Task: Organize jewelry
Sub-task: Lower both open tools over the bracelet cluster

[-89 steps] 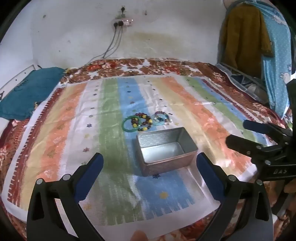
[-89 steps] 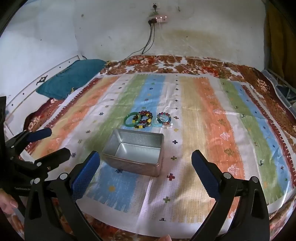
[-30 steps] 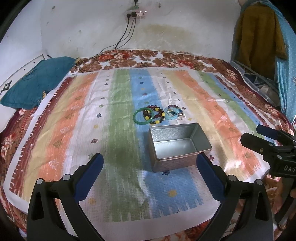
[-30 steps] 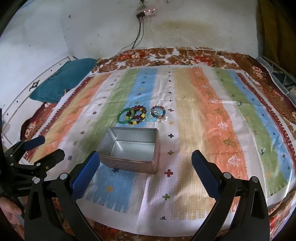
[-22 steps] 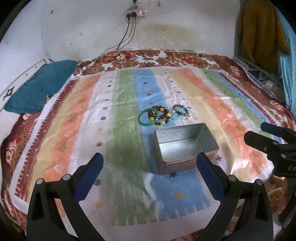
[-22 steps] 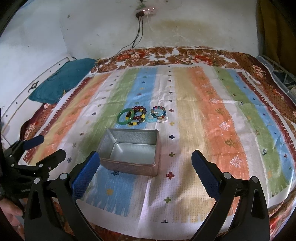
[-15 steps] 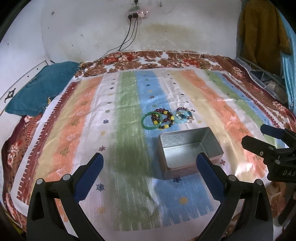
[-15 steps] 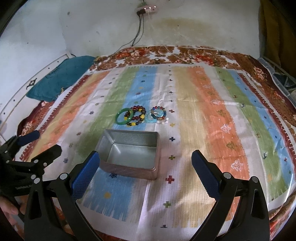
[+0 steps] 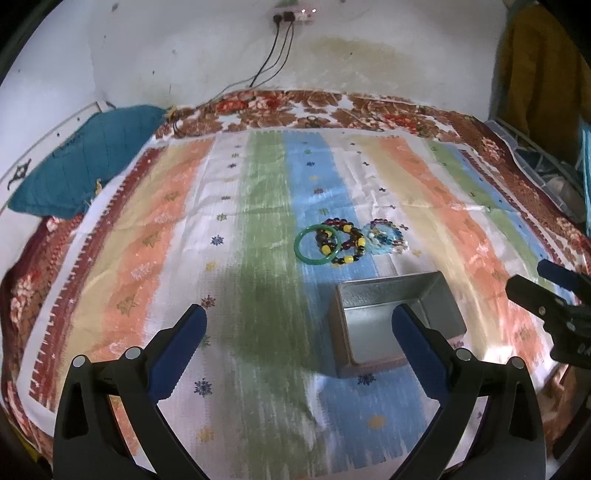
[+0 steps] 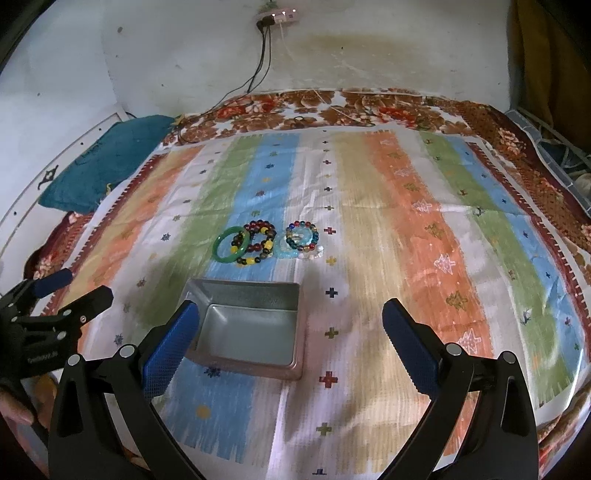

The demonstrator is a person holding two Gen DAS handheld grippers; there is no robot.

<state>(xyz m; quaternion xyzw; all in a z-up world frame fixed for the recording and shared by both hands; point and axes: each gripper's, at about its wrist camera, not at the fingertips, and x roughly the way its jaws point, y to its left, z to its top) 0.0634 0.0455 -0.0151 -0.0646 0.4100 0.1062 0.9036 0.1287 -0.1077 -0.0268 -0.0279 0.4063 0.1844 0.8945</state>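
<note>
1. Whitewashed wall (image 10: 369, 44) at the back, with a socket strip (image 10: 275, 16) and dark cables hanging down to the bed.
2. Bed surface: floral brown-red bedsheet (image 10: 332, 107) with a striped multicolour woven cloth (image 10: 406, 229) laid over it. Teal pillow (image 9: 81, 162) sits at the far left corner.
3. Rectangular silver metal tin (image 10: 247, 325), lid off and empty, stands on the cloth near the front edge. From the left wrist view the tin (image 9: 391, 317) sits right of centre, partly behind that gripper's right fingertip.
4. Jewelry lies in a cluster on the cloth just behind the tin, not touching it: green jade-like bangle (image 10: 231, 245), dark-red and yellow beaded bracelet (image 10: 258, 242) overlapping the bangle, multicolour glass-bead bracelet (image 10: 303, 236) beside it on the right, over a pale blue ring (image 10: 286, 251).
5. Left gripper (image 9: 297, 328): jaws spread wide, nothing between the blue pads, held low over the cloth's near edge, aimed forward.
6. Right gripper (image 10: 290, 321): also spread wide and empty, hovering over the front of the cloth, left pad in line with the tin's near-left corner.
7. Each gripper shows in the other's view at the frame edge; a bit of the person's hand (image 10: 14, 410) holds the left gripper's grip.
</note>
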